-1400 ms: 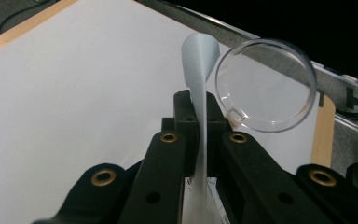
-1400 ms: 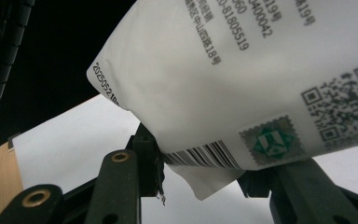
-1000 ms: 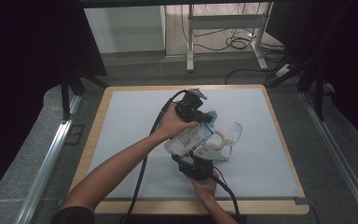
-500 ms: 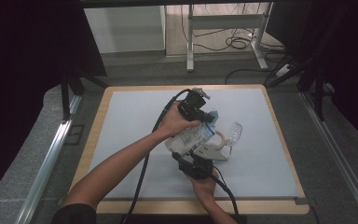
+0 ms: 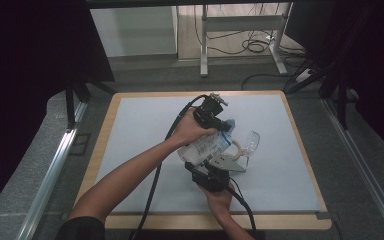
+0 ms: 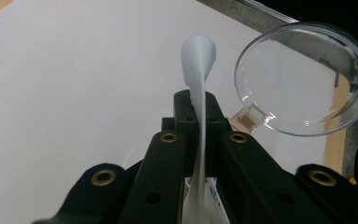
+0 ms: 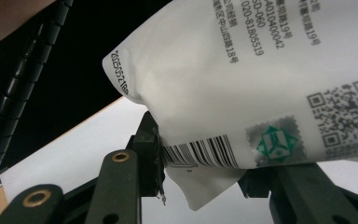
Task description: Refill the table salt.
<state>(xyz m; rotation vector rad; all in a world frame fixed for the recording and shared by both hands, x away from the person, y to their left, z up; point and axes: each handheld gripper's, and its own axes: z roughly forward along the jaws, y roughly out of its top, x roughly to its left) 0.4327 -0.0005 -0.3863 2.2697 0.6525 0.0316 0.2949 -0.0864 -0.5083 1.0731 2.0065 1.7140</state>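
Little has moved since the earlier frames: both hands hold the same pose over the middle of the table (image 5: pixel 130 125), and the white pouch (image 5: pixel 207 147) hangs between them as before.

Left claw (image 5: pixel 225 125) comes in from the far side, its jaws shut flat on a thin edge of the pouch; in the left gripper view that edge (image 6: pixel 198 93) rises as a pale strip pinched between the black tips. Right claw (image 5: pixel 215 167) reaches up from the near side and holds the pouch's lower corner at a middling width; in the right gripper view the printed side (image 7: pixel 242 84), with barcode and square code, bulges over the jaws and covers most of what lies behind.

Just right of the pouch stands a clear cup (image 5: pixel 250 142) on the pale mat, tilted, its round mouth (image 6: pixel 303 79) turned toward the left claw's camera. A pale ring (image 5: pixel 236 149) sits between pouch and cup; it may be the cup's handle, though the high view is too small to be sure.

Black cable (image 5: pixel 157 170) trails from the left claw along the forearm toward the near edge, crossing the mat. Beyond the far edge of the table, grey floor carries a metal stand (image 5: pixel 205 40) and loose cords (image 5: pixel 252 47). Dark curtains close off both sides.
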